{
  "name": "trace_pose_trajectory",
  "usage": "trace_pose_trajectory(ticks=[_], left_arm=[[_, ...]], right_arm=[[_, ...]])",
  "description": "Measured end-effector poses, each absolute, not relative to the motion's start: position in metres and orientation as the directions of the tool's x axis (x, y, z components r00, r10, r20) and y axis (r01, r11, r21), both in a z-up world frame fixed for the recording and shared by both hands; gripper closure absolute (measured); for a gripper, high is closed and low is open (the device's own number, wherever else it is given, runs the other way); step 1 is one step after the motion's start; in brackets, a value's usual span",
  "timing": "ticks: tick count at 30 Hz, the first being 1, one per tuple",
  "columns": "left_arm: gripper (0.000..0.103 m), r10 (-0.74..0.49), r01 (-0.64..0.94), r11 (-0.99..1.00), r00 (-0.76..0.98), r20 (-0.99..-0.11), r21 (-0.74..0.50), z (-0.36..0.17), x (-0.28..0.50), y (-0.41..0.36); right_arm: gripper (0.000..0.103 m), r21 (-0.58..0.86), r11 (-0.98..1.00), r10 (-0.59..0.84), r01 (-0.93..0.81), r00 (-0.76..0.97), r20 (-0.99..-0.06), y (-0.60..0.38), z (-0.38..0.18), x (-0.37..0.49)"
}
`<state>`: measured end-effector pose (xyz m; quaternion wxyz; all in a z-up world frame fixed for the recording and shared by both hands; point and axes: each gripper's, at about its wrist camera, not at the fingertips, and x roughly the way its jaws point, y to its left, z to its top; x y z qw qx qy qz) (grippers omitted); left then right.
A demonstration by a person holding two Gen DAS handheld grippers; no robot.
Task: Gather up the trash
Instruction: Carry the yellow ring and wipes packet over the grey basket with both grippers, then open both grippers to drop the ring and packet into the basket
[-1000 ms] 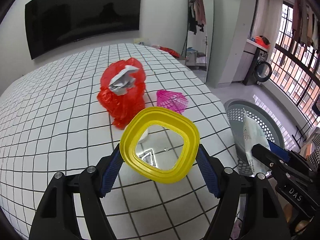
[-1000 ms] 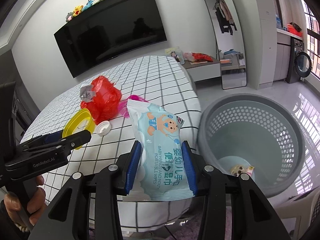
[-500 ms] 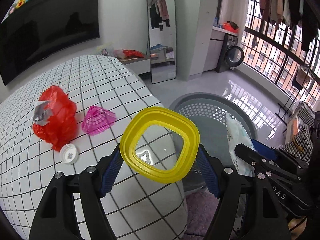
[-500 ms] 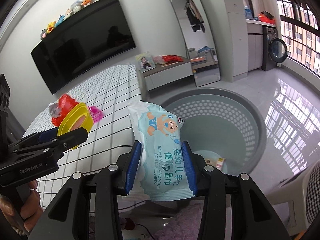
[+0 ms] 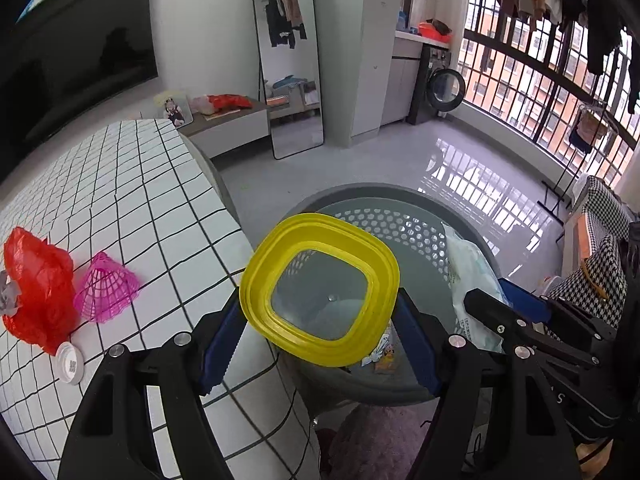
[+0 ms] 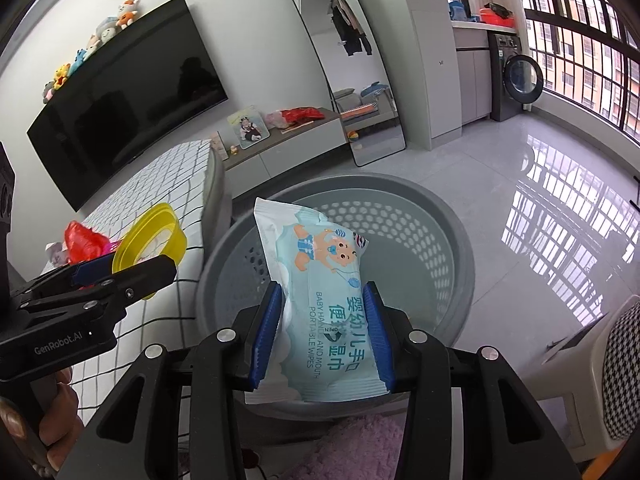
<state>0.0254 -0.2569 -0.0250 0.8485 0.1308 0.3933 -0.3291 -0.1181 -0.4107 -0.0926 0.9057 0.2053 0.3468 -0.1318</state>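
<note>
My left gripper [image 5: 316,336] is shut on a yellow plastic lid [image 5: 256,292] and holds it over the near rim of the grey perforated basket [image 5: 404,224]. My right gripper [image 6: 320,332] is shut on a pale blue wet-wipes pack [image 6: 320,276], held above the same basket [image 6: 460,240]. The pack also shows in the left wrist view [image 5: 472,276], and the lid in the right wrist view [image 6: 150,236]. A small wrapper [image 5: 382,354] lies in the basket bottom.
On the grid-patterned table [image 5: 132,200] lie a red plastic bag [image 5: 36,288], a pink mesh net [image 5: 106,292] and a white bottle cap [image 5: 70,362]. A mirror [image 5: 288,60], a TV [image 6: 120,116] and a houndstooth chair [image 5: 600,264] stand around.
Both grippers have swung right, away from the table and over the basket, each still holding its item. The red bag, net and cap have stayed on the table.
</note>
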Motion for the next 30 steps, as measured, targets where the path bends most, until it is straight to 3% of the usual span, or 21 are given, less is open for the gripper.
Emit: trace_pose_trajectory(ticks=[23, 27, 30], left_arm=[[0.030, -0.416, 0.667, 0.744, 0.429, -0.802, -0.029, -0.055, 0.039, -0.285], [0.029, -0.414, 0.662, 0.749, 0.430, -0.803, -0.031, -0.053, 0.040, -0.283], [0.027, -0.412, 0.655, 0.755, 0.434, -0.801, -0.034, -0.053, 0.042, -0.280]], right_arm=[[0.062, 0.292, 0.872, -0.080, 0.394, 0.701, -0.708, -0.438, -0.111, -0.095], [0.039, 0.297, 0.867, -0.093, 0.401, 0.715, -0.693, -0.439, -0.108, -0.099], [0.039, 0.294, 0.868, -0.095, 0.399, 0.717, -0.691, -0.439, -0.106, -0.101]])
